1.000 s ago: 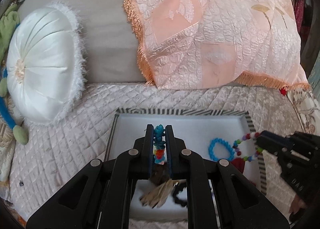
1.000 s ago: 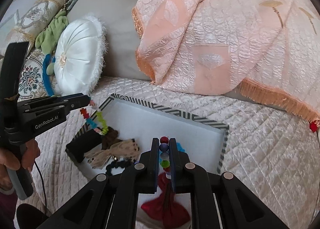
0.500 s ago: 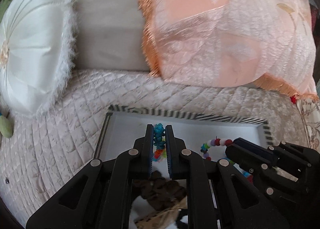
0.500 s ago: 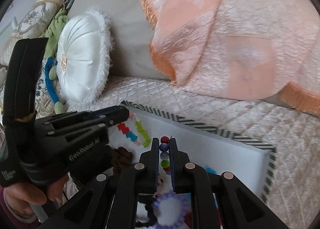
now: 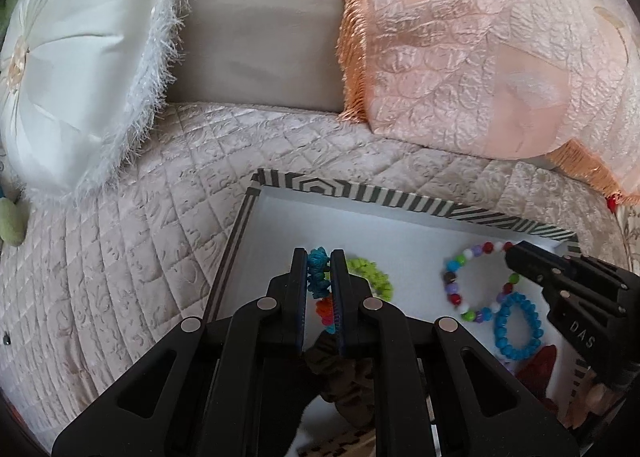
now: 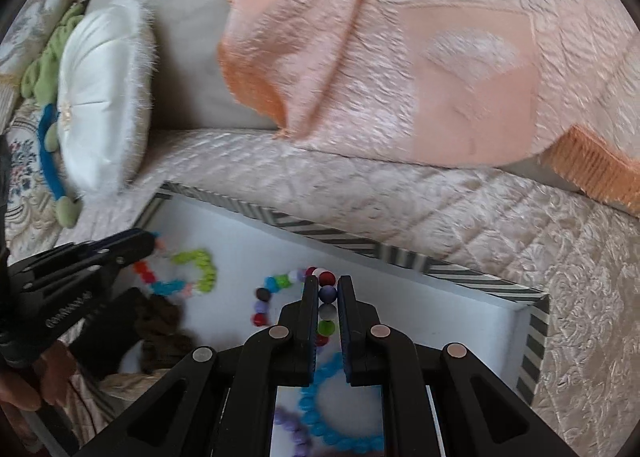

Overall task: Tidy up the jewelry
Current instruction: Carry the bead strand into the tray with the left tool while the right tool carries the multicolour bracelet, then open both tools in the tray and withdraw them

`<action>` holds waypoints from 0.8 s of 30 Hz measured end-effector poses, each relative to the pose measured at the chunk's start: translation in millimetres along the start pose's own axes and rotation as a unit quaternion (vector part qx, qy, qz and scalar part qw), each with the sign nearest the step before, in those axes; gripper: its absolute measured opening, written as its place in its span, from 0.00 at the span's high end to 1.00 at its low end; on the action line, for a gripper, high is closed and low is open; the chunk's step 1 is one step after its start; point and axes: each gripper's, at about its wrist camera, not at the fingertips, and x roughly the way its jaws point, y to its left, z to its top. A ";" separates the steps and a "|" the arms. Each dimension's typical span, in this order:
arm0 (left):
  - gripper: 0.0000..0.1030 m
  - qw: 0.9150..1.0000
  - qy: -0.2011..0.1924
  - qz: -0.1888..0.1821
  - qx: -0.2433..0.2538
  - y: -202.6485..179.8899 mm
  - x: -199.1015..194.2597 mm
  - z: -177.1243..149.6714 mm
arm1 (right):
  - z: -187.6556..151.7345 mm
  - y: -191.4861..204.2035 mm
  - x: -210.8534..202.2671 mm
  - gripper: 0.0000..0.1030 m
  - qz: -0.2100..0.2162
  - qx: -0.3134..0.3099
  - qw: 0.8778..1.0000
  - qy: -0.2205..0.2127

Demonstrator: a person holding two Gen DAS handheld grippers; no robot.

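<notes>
A quilted beige bedspread point(image 5: 132, 257) is covering the whole working surface, with a grey upholstered backrest point(image 5: 256, 37) rising behind it. A peach brocade throw point(image 5: 480, 57) with an orange fringe is draping over the backrest at right, and a round white satin cushion point(image 5: 76, 69) with a fuzzy edge is leaning at left. A white tray point(image 5: 400, 203) with a black-and-white striped rim is lying on the bedspread, holding the jewelry. The left gripper point(image 5: 319, 277) is reaching into the tray's left part, its fingers clenched on a knotted multicolour bracelet point(image 5: 318, 275) whose lime-green section is trailing on the tray floor. The right gripper point(image 6: 328, 301) is reaching into the right part, its fingers clenched on a round-bead bracelet point(image 6: 327, 293) whose loop is lying on the tray floor. A blue bead bracelet point(image 5: 518, 327) is lying just beside that loop. White lettering reading "DAS" is showing on the right gripper's body; the lettering on the left gripper is too blurred to read.
</notes>
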 end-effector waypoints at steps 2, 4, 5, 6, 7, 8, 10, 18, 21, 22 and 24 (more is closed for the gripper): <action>0.90 1.000 0.002 0.005 -0.001 1.3 3.4 -1.5 | -1.3 -4.6 4.0 0.92 -0.008 0.004 1.000 0.003; 0.90 1.000 0.002 0.009 0.000 2.3 5.1 -2.8 | -2.2 -6.2 7.3 0.92 -0.015 0.003 1.000 0.005; 0.90 1.000 0.002 0.012 0.001 2.4 5.7 -3.3 | -2.4 -6.8 8.0 0.92 -0.019 0.002 1.000 0.006; 0.90 1.000 0.002 0.014 0.000 3.1 6.7 -3.2 | -2.3 -7.4 8.7 0.92 -0.022 0.001 1.000 0.006; 0.90 1.000 0.003 0.015 -0.002 3.7 7.5 -3.0 | -2.4 -8.0 8.8 0.92 -0.026 0.000 1.000 0.006; 0.90 1.000 0.003 0.015 -0.003 4.3 8.2 -3.1 | -2.6 -8.1 8.8 0.92 -0.031 0.002 1.000 0.005; 0.90 1.000 0.003 0.017 -0.002 3.9 8.9 -4.3 | -3.3 -8.2 9.5 0.92 -0.039 0.000 0.999 0.007; 0.90 1.000 0.009 0.022 0.005 1.1 13.2 -8.9 | -8.3 -13.5 9.4 0.92 -0.064 0.001 0.998 0.013; 0.89 1.000 0.006 0.019 0.007 -0.7 10.9 -9.5 | -9.6 -13.9 9.1 0.91 -0.061 0.001 0.998 0.017; 0.88 1.000 0.006 0.020 0.009 -1.6 10.6 -9.6 | -10.0 -14.6 9.2 0.89 -0.061 0.004 0.998 0.019; 0.78 1.000 0.005 0.024 0.014 -3.9 9.3 -10.7 | -10.9 -14.7 8.2 0.79 -0.058 0.008 0.998 0.019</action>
